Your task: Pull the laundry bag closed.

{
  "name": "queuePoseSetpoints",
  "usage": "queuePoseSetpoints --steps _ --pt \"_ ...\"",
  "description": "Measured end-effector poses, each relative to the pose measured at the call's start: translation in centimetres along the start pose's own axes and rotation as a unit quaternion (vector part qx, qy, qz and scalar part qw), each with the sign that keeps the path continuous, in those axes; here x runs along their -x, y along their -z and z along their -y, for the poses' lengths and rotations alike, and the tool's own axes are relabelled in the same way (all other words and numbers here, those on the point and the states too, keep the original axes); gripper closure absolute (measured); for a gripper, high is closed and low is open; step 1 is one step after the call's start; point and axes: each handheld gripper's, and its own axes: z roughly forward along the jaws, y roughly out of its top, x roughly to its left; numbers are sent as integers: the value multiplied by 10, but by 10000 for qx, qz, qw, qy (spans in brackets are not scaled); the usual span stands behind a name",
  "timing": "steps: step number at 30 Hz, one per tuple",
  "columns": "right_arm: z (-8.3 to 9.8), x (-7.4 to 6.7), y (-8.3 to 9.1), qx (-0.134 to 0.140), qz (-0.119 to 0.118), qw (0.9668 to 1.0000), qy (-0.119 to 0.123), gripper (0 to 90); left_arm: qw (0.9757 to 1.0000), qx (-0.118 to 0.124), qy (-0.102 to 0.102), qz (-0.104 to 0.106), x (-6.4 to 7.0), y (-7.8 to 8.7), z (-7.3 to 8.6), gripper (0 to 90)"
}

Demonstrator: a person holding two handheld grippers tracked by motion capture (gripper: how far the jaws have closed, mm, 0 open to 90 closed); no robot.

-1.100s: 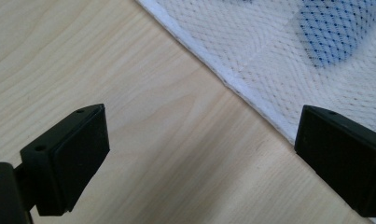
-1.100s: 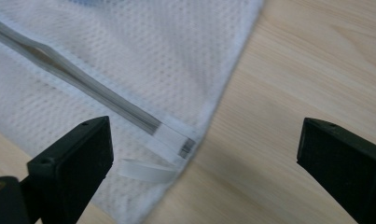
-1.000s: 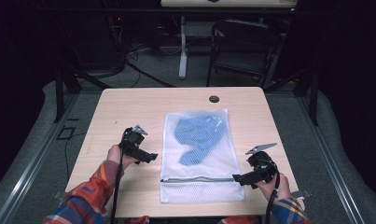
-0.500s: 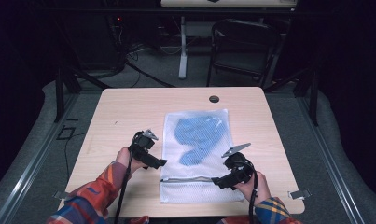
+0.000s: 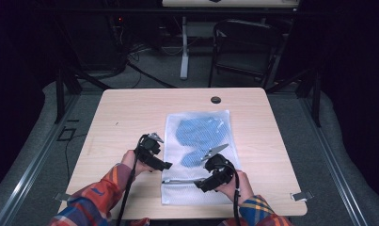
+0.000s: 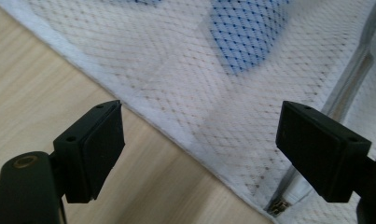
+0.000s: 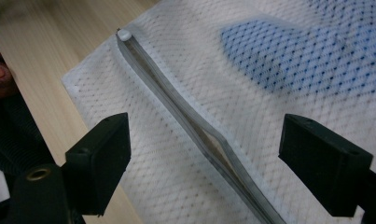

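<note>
White rectangular mesh laundry bag [image 5: 199, 155], blue fabric [image 5: 196, 134] inside, grey zipper [image 7: 176, 116] at 6 o'clock on pale wooden bench [image 5: 130, 113]. Left gripper [image 5: 164, 165] and right gripper [image 5: 201, 184]: fingers apart, just been closing, gripping nothing.

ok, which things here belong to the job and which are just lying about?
In the job:
mesh bag
zipper
blue cloth inside the bag
left gripper and right gripper, both open

Lying about:
black grommet in the table
chair behind

White mesh bag [image 5: 196, 155] with grey zipper [image 7: 190, 119], blue garment [image 5: 199, 134] inside, on pale wood table [image 5: 126, 117]
</note>
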Motion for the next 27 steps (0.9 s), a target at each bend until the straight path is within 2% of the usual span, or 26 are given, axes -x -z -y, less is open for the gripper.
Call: queuePoseSetpoints --steps 5,6,11,13,14,16,17,18,19,21,22,25,27 --pt "-6 -8 -7 35 -79 9999 109 229 9999 -72 -95 92 2 -2 1 190" --pt "-9 -11 -12 -65 -110 9998 149 260 9998 -123 -122 111 2 -4 1 229" --pt "-13 -17 -22 -171 -151 9994 265 309 9990 -258 -243 287 7 -8 1 301" --pt "-16 -23 -26 -186 -174 9991 330 343 9986 -286 -252 374 9 -8 2 346" --pt "-19 -29 -30 -230 -223 9987 405 389 9983 -266 -248 463 10 -7 3 412" --pt "-22 -36 -34 -188 -279 9985 423 442 9979 -336 -226 497 10 -6 3 487" --pt "-22 -36 -34 -188 -279 9985 423 442 9977 -351 -199 539 10 -6 5 487" --pt "-25 -40 -38 -173 -349 9981 480 481 9971 -349 -170 649 9 -5 7 537" --pt "-25 -40 -38 -173 -349 9981 480 481 9971 -349 -170 649 9 -5 7 565" --pt "-30 -44 -46 -254 -437 9972 558 532 9966 -442 -188 662 8 -6 8 600" --pt "-30 -44 -46 -254 -437 9972 558 532 9964 -461 -155 697 7 -7 9 600" --pt "-35 -47 -60 -316 -515 9966 559 599 9948 -642 -208 763 5 -10 10 672" --pt "-39 -49 -66 -349 -533 9964 555 632 9941 -668 -218 823 4 -11 10 710"
